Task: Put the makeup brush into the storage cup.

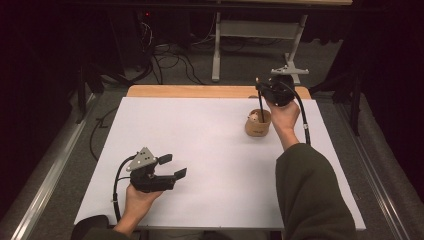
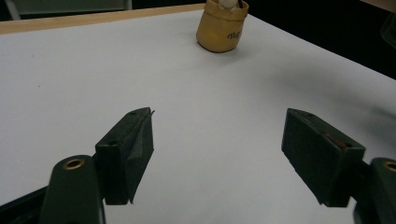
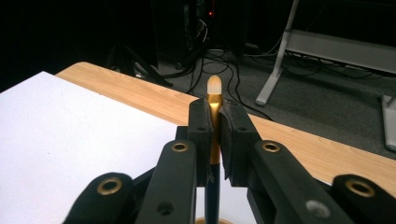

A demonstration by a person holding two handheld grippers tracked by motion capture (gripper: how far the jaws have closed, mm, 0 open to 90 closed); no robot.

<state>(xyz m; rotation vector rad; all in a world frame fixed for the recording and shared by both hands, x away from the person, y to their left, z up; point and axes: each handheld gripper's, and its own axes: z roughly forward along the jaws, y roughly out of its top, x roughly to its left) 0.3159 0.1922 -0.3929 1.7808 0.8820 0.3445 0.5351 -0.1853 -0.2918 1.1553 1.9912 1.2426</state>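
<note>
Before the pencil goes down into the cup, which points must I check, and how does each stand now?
1. Right tool closed on the pencil: ok, its pads clamp the gold band below the eraser.
2. Pencil above the cup: ok in the high view, its lower end reaches toward the opening.
3. Room inside the cup: cannot tell; a small pale thing already sits in it.
4. Cup upright on the white sheet: ok.
5. Left tool out of the way: ok, open, holding nothing, far from the cup.
</note>
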